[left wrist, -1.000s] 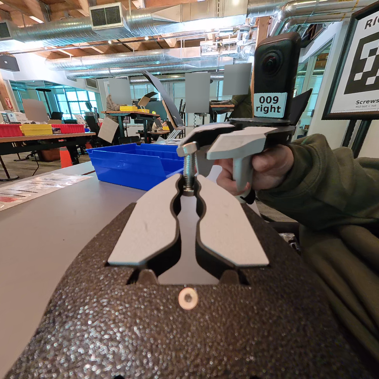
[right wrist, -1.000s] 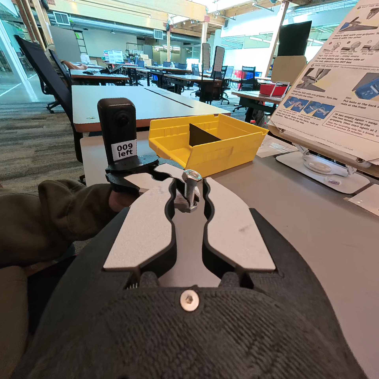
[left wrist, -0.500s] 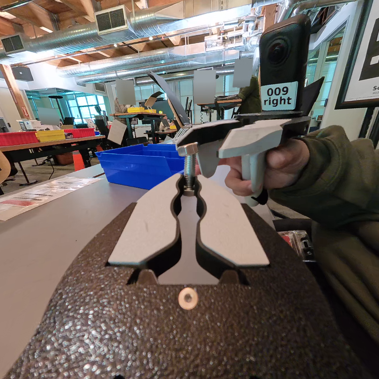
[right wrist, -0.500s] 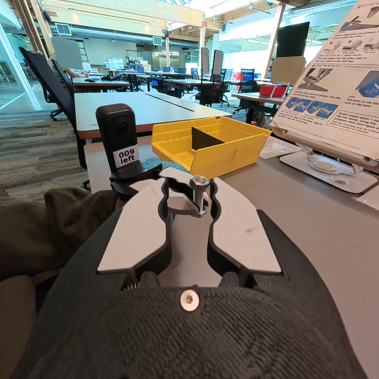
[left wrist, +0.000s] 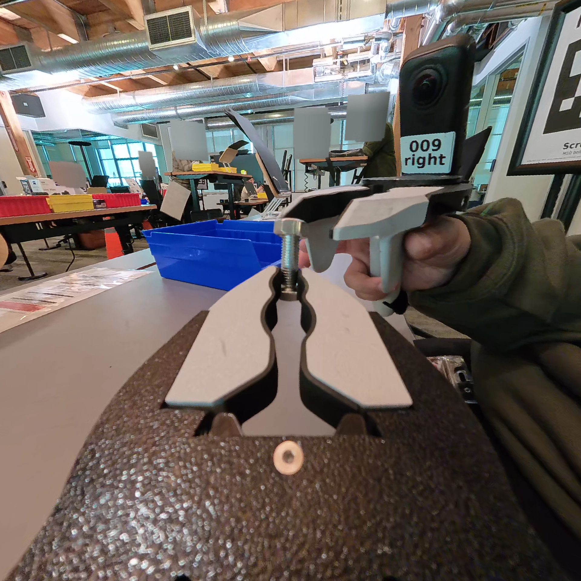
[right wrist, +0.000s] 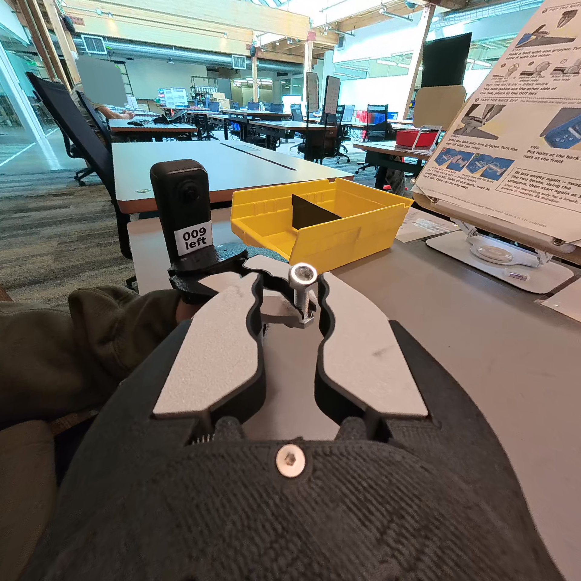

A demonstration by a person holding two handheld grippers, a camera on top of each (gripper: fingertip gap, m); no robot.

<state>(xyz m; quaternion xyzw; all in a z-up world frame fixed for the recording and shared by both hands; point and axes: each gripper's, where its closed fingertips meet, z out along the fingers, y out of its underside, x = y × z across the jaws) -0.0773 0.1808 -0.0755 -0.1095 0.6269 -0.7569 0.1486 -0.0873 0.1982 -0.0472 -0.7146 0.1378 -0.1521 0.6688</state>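
Note:
A silver hex-head bolt (left wrist: pixel 289 251) stands upright with a nut (left wrist: pixel 289 294) on its lower end. My left gripper (left wrist: pixel 289 284) is shut on that nut and holds the bolt above the grey table (left wrist: pixel 78 330). In the right wrist view the bolt (right wrist: pixel 301 295) stands between the tips of my right gripper (right wrist: pixel 289 279), with its head close to the right-hand fingertip. The right gripper is open and level with the bolt head. It also shows in the left wrist view (left wrist: pixel 317 224), held in a hand (left wrist: pixel 434 257).
A blue bin (left wrist: pixel 204 251) stands on the table beyond the left gripper. A yellow bin (right wrist: pixel 330 239) with a black divider stands beyond the right gripper. An instruction sheet on a stand (right wrist: pixel 503 141) is at the right. A laminated paper (left wrist: pixel 47 292) lies at the left.
My right gripper's fingers have spread wider apart around the bolt head. The left gripper has kept its hold on the nut and the bolt has stayed upright.

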